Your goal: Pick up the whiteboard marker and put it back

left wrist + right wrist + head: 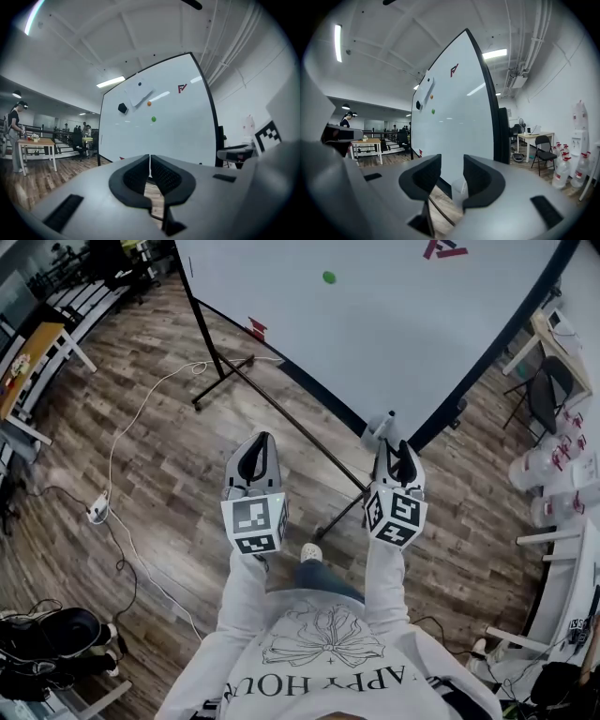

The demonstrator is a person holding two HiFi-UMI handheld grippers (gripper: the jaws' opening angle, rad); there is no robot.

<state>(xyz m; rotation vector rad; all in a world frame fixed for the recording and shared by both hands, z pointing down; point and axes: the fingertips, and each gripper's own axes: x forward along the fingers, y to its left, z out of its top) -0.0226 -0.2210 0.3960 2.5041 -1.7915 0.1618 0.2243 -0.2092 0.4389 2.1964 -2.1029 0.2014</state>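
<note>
Check the fingers (166,177) of the left gripper (150,163) first: pressed together at the tips, nothing between. Check the fingers (480,176) of the right gripper (452,174) next: set apart, with a pale round-bodied object standing low between the pads, judged to be the whiteboard marker (459,189), pinched. Confirm in the head view: pale barrel with a dark tip (381,433), projecting forward of the right gripper, in the air above the wooden floor (169,427), close to the lower edge of the whiteboard (375,324) yet apart from it. Rate progress as roughly half: count the pick-up as done, judging by the grip, and the put-back as not yet done. Treat the return place as unknown: no tray or holder identifiable in any view. Expect to carry the marker on to the board and release it there. Read markings as follows: a red F-shaped logo (444,249) near the top of the board; partial print "APPY HOU" on the pale sweatshirt (319,662), both ends cut off; black-and-white square patterns on both gripper cubes, no words. Pass over the green magnet (329,277): no label legible.
</note>
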